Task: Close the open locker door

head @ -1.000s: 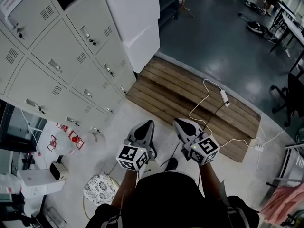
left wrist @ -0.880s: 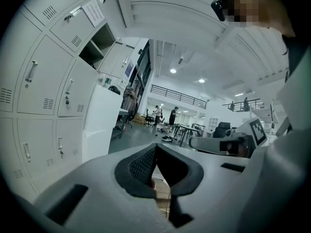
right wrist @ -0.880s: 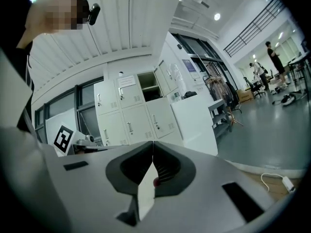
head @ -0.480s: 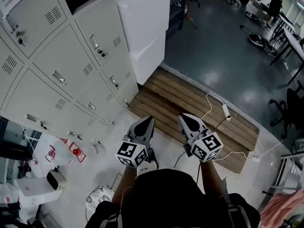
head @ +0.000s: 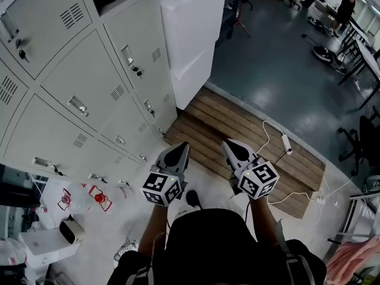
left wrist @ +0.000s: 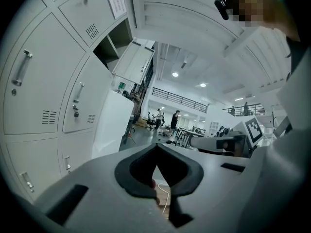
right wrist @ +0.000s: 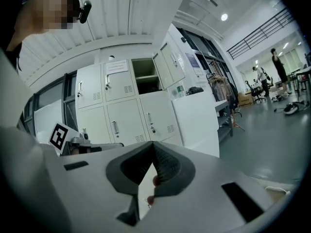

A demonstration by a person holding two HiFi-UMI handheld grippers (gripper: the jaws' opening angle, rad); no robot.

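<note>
Observer: Tongs first: left gripper [left wrist: 156, 147] has its jaws together with nothing between them, and right gripper [right wrist: 153, 144] reads the same. Both are held side by side in front of the body, tips forward.

Checker: Footing?

Observer: Just beyond the tips, wooden pallet [head: 249, 129], with a white cable [head: 287, 142] trailing over its far side. Raised edge plus loose lead makes a trip likely if the step drifts right. Pale floor between the person and the locker bank [head: 89, 82] is the freer lane.

Checker: Door?

Observer: Top row, last column: open locker door [right wrist: 166, 67], swung out toward the white cabinet [head: 190, 34] that stands against the bank. Its open compartment [right wrist: 146, 76] is just beside it. Both are high and well apart from the grippers.

Checker: Risks at contact?

Observer: Judgement only. Closed tips on smooth sheet metal may skid off the door's free edge, and a hard shove may bounce it back unlatched. Small things [right wrist: 194, 89] on the cabinet top sit near the swing. Beyond, the hall floor is wide.
</note>
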